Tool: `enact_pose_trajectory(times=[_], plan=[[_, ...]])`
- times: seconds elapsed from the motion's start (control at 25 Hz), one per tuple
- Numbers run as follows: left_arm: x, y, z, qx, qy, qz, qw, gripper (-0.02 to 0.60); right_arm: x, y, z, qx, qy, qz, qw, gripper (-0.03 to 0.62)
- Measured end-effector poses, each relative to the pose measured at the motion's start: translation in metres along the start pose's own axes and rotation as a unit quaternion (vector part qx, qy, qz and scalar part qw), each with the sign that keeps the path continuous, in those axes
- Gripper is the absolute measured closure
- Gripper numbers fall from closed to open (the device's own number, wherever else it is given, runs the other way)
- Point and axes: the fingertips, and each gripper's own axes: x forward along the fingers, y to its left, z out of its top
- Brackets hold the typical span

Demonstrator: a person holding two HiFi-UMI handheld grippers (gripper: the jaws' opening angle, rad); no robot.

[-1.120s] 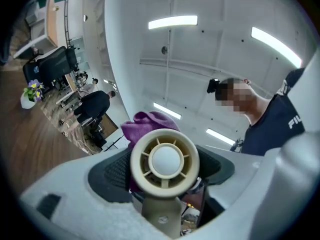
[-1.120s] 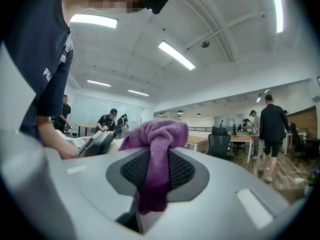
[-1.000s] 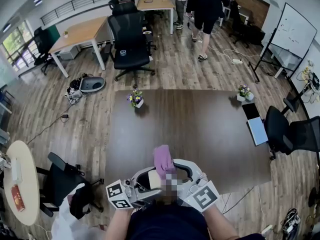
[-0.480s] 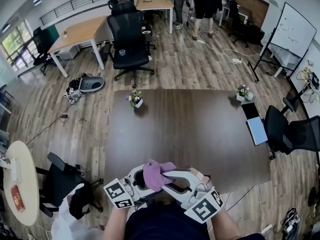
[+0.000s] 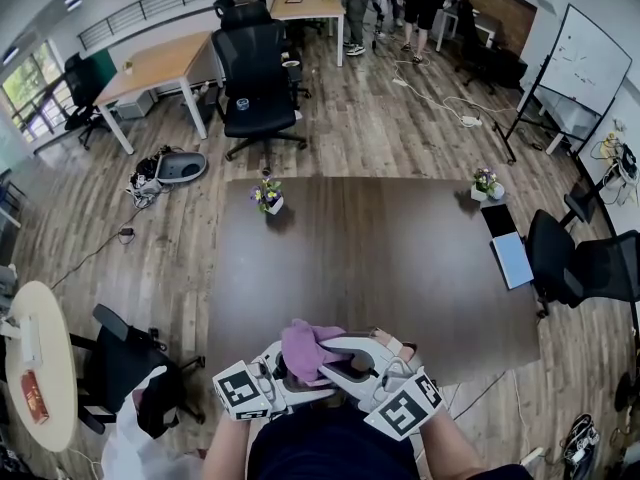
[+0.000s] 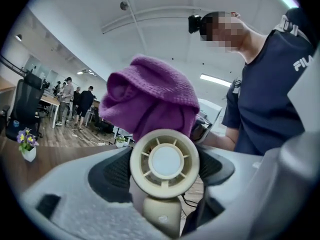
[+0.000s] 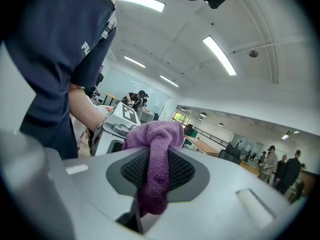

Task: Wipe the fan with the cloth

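Cloth (image 7: 152, 131) pinched in right claw (image 7: 155, 159); left claw (image 6: 165, 176), spread wide, grips fan (image 6: 165, 160) just below cloth.

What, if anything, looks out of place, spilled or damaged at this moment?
Nothing stands out. The left gripper holds the small cream fan, whose grille looks unbroken. The right gripper holds the purple cloth, bunched just above the fan. Both flower pots stand upright on the table, with no spill.

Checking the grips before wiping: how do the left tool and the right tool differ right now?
The left tool is spread wide, the right tool nearly closed. The left tool holds a round cream fan, the right tool a purple cloth. Both grip with dark ribbed pads.
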Motion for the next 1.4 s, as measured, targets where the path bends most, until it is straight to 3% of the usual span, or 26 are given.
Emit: enact_pose_trajectory(times=[0.28, 0.44, 0.64, 0.88, 0.96, 1.08, 1.24, 1.4], plan=[[0.0, -0.022, 0.004, 0.01, -0.008, -0.041, 0.9991, 0.206, 0.002, -0.015, -0.019, 0.044, 0.006, -0.03, 0.999, 0.499], [-0.008, -0.021, 0.024, -0.024, -0.071, -0.044, 0.9962, 0.206, -0.001, -0.022, -0.028, 0.082, 0.007, -0.046, 0.996, 0.499], [-0.021, -0.008, 0.04, -0.056, -0.136, -0.017, 0.9889, 0.206, 0.0, -0.019, -0.04, 0.099, 0.028, -0.06, 0.993, 0.499], [-0.036, 0.011, 0.055, -0.085, -0.198, 0.019, 0.9764, 0.206, 0.006, -0.012, -0.042, 0.119, 0.019, -0.074, 0.99, 0.499], [-0.044, 0.016, 0.064, -0.101, -0.235, 0.031, 0.9664, 0.206, 0.01, -0.007, -0.042, 0.117, 0.021, -0.072, 0.99, 0.499], [-0.061, 0.03, 0.08, -0.126, -0.296, 0.059, 0.9449, 0.206, 0.016, 0.008, -0.043, 0.097, 0.034, -0.056, 0.993, 0.499], [-0.076, 0.039, 0.094, -0.163, -0.352, 0.049, 0.9204, 0.206, 0.022, 0.028, -0.045, 0.096, 0.04, -0.035, 0.994, 0.499], [-0.088, 0.047, 0.097, -0.18, -0.381, 0.06, 0.905, 0.206, 0.025, 0.039, -0.05, 0.101, 0.046, -0.026, 0.993, 0.499]])
